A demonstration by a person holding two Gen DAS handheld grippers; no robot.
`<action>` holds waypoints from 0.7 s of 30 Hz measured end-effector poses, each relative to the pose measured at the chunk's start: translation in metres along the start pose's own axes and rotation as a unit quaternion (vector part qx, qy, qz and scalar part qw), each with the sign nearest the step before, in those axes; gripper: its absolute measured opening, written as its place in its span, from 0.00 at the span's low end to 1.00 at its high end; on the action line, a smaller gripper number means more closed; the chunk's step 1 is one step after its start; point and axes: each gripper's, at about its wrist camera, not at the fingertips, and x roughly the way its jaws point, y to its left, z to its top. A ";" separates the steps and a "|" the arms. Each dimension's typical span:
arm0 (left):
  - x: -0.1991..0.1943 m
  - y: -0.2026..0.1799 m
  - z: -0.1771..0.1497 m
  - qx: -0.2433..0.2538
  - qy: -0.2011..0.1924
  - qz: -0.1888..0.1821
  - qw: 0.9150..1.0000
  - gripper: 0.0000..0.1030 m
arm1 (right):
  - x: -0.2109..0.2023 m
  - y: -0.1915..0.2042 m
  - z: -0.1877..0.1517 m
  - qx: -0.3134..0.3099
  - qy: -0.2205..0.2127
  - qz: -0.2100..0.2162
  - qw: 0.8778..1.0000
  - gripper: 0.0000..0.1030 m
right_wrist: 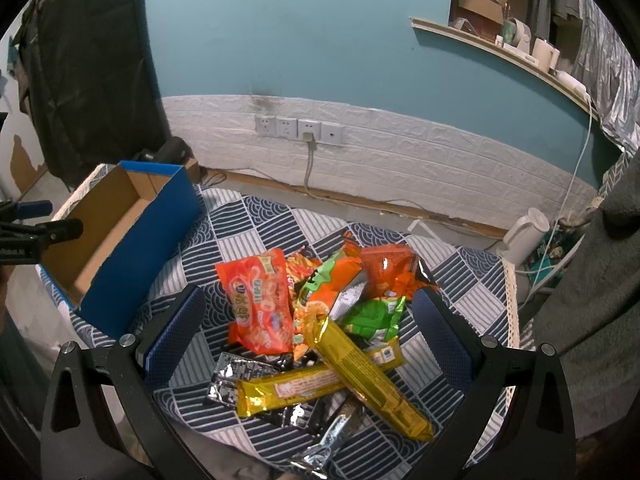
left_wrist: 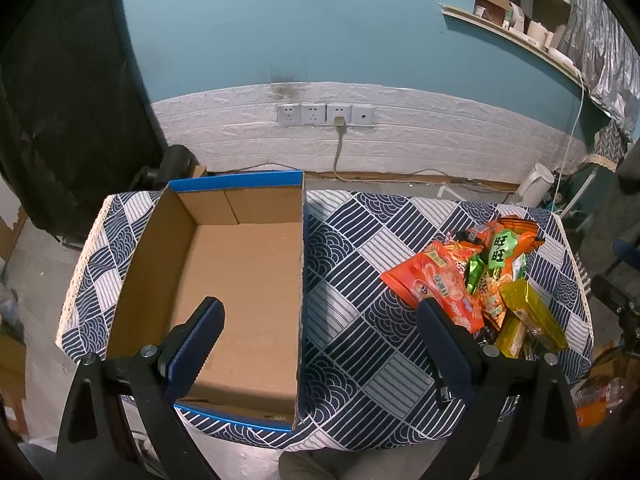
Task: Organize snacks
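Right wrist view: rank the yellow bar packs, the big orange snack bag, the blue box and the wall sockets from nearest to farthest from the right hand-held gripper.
1. Yellow bar packs, between the open fingers of the right hand-held gripper.
2. Big orange snack bag, just ahead, toward the left finger.
3. Blue box, far left on the table.
4. Wall sockets, on the back wall.

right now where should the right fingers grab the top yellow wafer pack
Grip the top yellow wafer pack across its narrow width near the middle, coming from above. It lies diagonally on top of the pile, long and slim, with both long edges exposed; the right gripper is open over it.
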 end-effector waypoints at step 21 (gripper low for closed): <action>-0.003 -0.001 -0.001 0.006 -0.005 0.002 1.000 0.95 | -0.001 -0.001 0.000 -0.002 0.002 0.000 1.000 0.98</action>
